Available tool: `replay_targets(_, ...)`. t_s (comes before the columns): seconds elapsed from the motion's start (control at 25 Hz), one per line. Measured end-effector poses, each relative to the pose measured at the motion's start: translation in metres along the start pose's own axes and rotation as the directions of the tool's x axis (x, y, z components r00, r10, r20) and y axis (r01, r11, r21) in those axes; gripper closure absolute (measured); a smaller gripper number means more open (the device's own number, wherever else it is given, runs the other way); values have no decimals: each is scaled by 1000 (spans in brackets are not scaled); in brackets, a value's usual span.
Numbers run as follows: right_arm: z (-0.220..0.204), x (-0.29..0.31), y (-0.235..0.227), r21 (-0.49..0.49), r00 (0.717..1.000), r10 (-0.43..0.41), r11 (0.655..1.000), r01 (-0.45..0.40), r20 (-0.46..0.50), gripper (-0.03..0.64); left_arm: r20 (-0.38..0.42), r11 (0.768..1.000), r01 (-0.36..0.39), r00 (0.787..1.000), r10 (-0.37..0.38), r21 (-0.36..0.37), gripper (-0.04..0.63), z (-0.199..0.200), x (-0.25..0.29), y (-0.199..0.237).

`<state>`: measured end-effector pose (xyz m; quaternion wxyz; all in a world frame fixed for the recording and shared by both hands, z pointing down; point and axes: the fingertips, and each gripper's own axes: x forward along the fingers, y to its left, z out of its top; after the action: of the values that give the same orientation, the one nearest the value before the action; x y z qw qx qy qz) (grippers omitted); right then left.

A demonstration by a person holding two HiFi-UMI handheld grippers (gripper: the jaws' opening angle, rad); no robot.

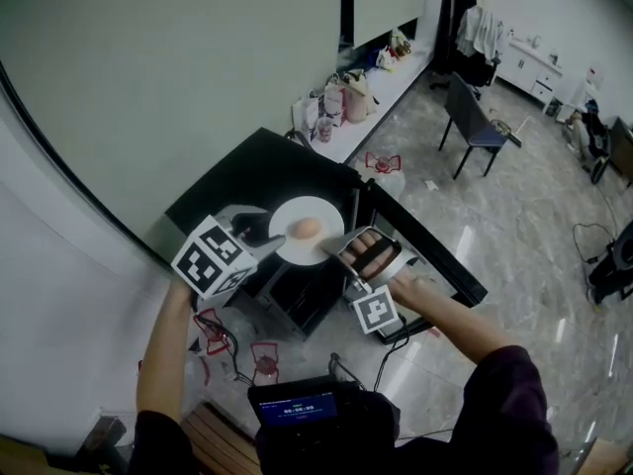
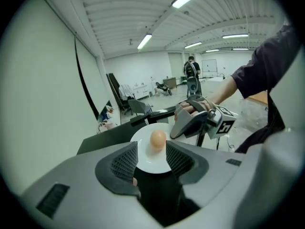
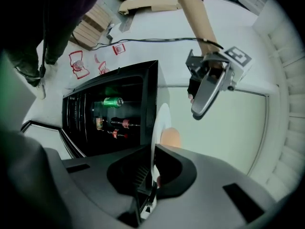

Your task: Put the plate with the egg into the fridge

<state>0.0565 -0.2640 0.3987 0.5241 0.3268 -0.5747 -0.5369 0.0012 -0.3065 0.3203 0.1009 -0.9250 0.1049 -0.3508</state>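
The black fridge (image 1: 247, 171) stands with its door (image 1: 427, 253) swung open. A green can (image 3: 113, 101) and small bottles lie on the shelves inside.

The white plate (image 1: 307, 234) is in the air above the front edge of the fridge's top, roughly level. It looks stiff, glazed and slippery, likely breakable if dropped, and fairly light.

The right gripper (image 3: 151, 175) has its jaws pinched tight on the plate's rim, which looks like the sensible place to hold it. The left gripper (image 2: 152, 163) has its jaws wide apart, clamping nothing, with the plate's near rim showing in the gap.

The egg (image 1: 307, 228) sits loose near the plate's middle. It is round, smooth and fragile, so any tilt could roll it off.
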Motion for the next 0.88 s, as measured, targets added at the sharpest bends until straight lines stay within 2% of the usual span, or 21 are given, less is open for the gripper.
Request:
replay_targets(0.04,-2,-3,1,14,1000,-15,1000,15,-4,591,23,999,-44,999,44,-15,404,2,-3,-7)
replay_targets(0.08,-2,-8,1,23,1000,-30,999,30,-6,591,42,995,-93,995,94,-27,439,3,-5,-14)
replay_targets(0.2,-3,-24,4,35,999,-52,998,52,-10,591,110,973,-220,968,227,-71,583,5,-9,-38)
replay_targets(0.36,4,-45,11,73,999,-38,997,39,-20,591,174,959,-255,946,274,-121,586,2,-17,-81)
replay_targets(0.6,27,-87,18,105,997,-29,994,37,-76,591,219,945,-279,924,312,-170,586,-12,-43,-127)
replay_targets(0.88,53,-143,40,108,996,-5,994,15,-93,591,226,915,-305,903,366,-265,586,-29,-49,-173)
